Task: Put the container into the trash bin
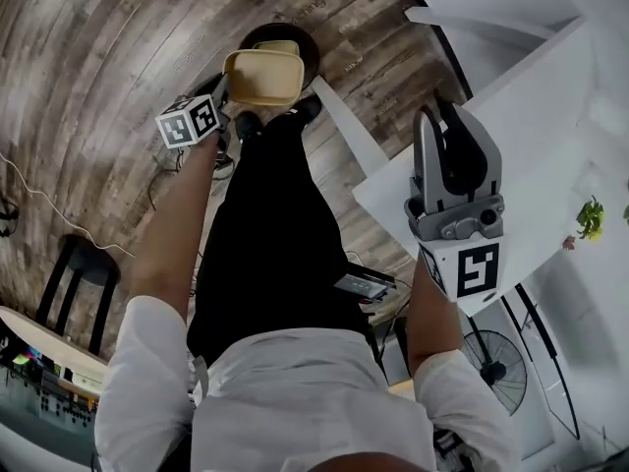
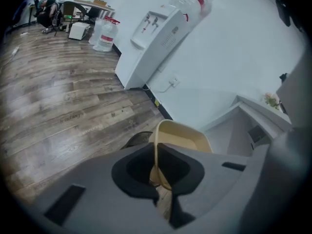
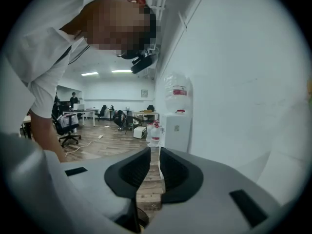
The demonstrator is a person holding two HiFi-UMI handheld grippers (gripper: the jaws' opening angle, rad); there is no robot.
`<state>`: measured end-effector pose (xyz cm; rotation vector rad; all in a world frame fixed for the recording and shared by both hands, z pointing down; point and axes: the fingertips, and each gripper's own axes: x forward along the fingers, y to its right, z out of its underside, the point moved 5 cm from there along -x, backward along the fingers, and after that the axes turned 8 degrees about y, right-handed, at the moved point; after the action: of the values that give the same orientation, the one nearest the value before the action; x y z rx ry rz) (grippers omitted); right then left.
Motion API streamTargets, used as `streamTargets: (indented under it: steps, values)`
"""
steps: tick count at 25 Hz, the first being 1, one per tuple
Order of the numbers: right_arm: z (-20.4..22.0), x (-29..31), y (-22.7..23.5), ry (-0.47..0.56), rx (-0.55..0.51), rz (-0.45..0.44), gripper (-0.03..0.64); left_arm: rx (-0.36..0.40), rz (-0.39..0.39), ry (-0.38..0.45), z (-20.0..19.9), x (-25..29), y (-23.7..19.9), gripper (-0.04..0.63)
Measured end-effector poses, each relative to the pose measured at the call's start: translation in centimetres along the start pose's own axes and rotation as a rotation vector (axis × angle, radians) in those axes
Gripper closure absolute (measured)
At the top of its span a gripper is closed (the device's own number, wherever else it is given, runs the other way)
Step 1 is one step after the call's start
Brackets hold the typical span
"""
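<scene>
Nearest: the person's white shirt shoulders (image 1: 314,401), both arms stretched out ahead.
Left claw: the left gripper (image 2: 158,174) is clenched on the thin wall of the beige rectangular plastic container (image 2: 185,138), which sticks out past the jaws, tipped on edge.
Bin: the dark round trash bin (image 1: 307,59) stands on the grey wood-plank floor (image 1: 98,67) – its rim peeks out from under the container.
Which way: the bin lies below and just beyond the left jaws, so I'd say the drop is nearly straight down.
Right claw: the right gripper (image 3: 155,174) has its jaws a narrow slit apart with nothing between – it is up by the white table (image 1: 550,116), well apart from the bin.
Nearer hand: the left, clearly.
</scene>
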<state>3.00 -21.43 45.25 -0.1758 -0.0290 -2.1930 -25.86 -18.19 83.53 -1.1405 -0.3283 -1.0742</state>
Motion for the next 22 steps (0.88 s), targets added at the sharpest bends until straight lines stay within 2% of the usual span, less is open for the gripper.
streamTargets:
  steps: [2,5,9,11,16,22]
  values:
    - [-0.1,-0.1,0.4,-0.003,-0.018,-0.002,0.537,-0.032,-0.011,0.001,1.1,1.6,-0.5,0.569]
    - [-0.2,-0.2,0.9,0.011,-0.018,-0.007,0.537,-0.115,-0.067,0.009,2.7,3.7,-1.8,0.569]
    - [0.1,0.1,1.2,0.025,-0.119,-0.007,0.54,-0.292,-0.139,0.061,5.0,6.1,-2.8,0.569]
    - [0.2,-0.2,1.2,0.035,-0.152,-0.006,0.541,-0.344,-0.181,0.084,6.5,6.6,-3.1,0.569]
    - [0.7,-0.9,1.4,0.04,-0.16,0.007,0.543,-0.351,-0.244,0.12,8.2,7.3,-3.5,0.569]
    - [0.8,-1.6,2.0,0.053,-0.135,0.029,0.549,-0.387,-0.253,0.132,8.5,8.4,-3.4,0.568]
